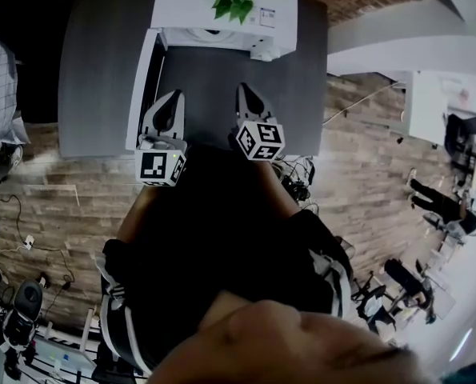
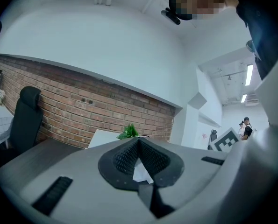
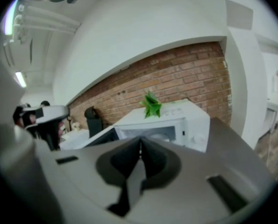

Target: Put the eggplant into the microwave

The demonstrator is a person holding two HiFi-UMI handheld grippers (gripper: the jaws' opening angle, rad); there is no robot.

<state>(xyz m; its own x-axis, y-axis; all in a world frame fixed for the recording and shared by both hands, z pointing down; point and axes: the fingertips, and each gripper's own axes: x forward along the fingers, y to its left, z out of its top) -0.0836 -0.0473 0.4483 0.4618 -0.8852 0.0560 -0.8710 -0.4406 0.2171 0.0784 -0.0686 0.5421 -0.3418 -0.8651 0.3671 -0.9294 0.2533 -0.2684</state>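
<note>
Two handheld grippers point side by side over a flat dark grey table point(image 1: 102, 70). The left gripper point(image 2: 139, 141) has its jaws meeting at the tips, with nothing between them. The right gripper point(image 3: 140, 143) has its jaws pressed together too, and they are empty. Straight beyond both pairs of jaws stands a white box-shaped microwave point(image 3: 185, 120). Its door point(image 1: 142, 78) is swung open to the left of the jaws. A green leafy plant point(image 3: 151, 105) sits on top of the microwave, above the jaw tips. A red brick wall point(image 3: 176, 73) stands behind. The eggplant cannot be made out, as the microwave's cavity is too blurred to tell.
</note>
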